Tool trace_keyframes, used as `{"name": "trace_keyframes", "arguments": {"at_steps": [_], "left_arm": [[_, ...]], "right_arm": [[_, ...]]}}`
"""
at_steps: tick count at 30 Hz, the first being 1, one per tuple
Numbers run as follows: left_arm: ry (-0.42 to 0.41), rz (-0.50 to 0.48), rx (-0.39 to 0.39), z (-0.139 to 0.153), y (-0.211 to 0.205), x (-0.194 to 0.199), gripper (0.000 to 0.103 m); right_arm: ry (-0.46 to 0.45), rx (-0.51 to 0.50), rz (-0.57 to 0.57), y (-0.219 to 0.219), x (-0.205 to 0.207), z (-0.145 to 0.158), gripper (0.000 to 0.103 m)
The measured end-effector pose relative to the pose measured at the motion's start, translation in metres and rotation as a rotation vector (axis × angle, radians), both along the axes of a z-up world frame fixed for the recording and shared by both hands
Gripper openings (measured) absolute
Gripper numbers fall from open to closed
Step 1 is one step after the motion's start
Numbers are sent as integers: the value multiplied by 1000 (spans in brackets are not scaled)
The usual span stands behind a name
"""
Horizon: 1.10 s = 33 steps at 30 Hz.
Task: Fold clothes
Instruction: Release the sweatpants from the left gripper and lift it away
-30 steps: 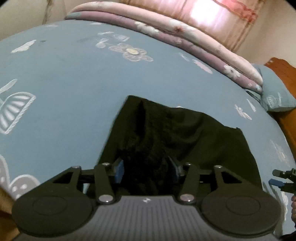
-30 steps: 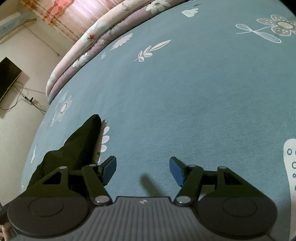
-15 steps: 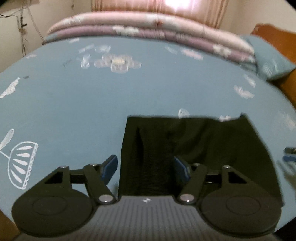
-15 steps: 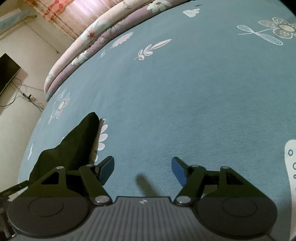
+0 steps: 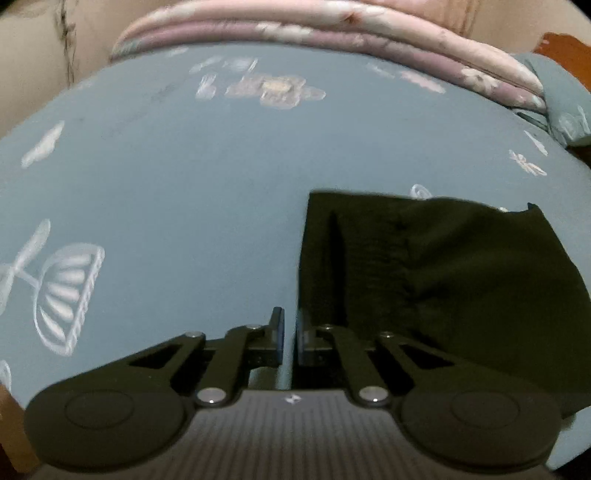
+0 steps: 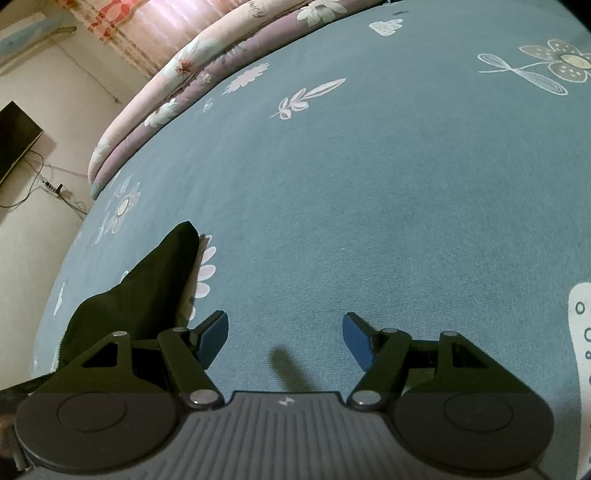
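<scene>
On the blue flower-printed bed sheet [image 5: 221, 206], one black folded garment [image 5: 443, 280] is lying; left gripper [image 5: 290, 334] fingers are sitting closed and empty at its left edge, right gripper [image 6: 284, 338] fingers standing open over bare sheet.

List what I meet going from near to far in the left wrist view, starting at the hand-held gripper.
Left hand-held gripper, shut → black folded cloth garment → blue flower-printed bedsheet → pink and purple folded floral quilt.
</scene>
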<state>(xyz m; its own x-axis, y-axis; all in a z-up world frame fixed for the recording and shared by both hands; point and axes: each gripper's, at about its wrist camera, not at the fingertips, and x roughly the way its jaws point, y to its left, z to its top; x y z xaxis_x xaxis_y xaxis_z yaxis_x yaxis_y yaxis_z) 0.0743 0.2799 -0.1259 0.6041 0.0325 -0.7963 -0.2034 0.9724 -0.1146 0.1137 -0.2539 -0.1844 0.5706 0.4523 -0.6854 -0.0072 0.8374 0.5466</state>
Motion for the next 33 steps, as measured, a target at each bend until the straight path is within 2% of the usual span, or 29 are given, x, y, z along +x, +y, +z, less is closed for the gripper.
{"name": "trace_keyframes", "arguments": {"at_steps": [3,5,7,9,13,17,19,22,24,26,28,33], "left_arm": [[-88,-6,-1,22,-5,-6,8],[-137,-54,-5,41,-16,-4,9],[-163,-137,-33,55,-32,5,24],[-155,-232,-66,62,-56,19,38],[-89,-421,-27,58,-124,47,39],[-88,-540,-46,47,-181,63,39],[-94,-565,-2,38,-203,74,39],[-12,-555,17,15,-210,79,40],[1,-548,20,2,-208,70,46],[-2,-545,40,-5,-210,60,47],[-13,-561,95,2,-225,56,48],[-31,-640,87,37,-228,39,54]], "right_arm": [[-1,3,1,0,0,0,73],[0,0,2,1,0,0,73],[1,-4,3,2,0,0,74],[1,-5,3,3,0,0,74],[0,-9,5,3,0,0,74],[1,-5,10,3,0,0,74],[0,-6,19,4,0,1,74],[-12,0,29,4,-1,5,74],[-22,10,32,3,-3,8,74],[-32,18,39,2,-4,10,75],[-37,19,49,4,-4,12,75],[-46,25,55,4,-6,14,75]]}}
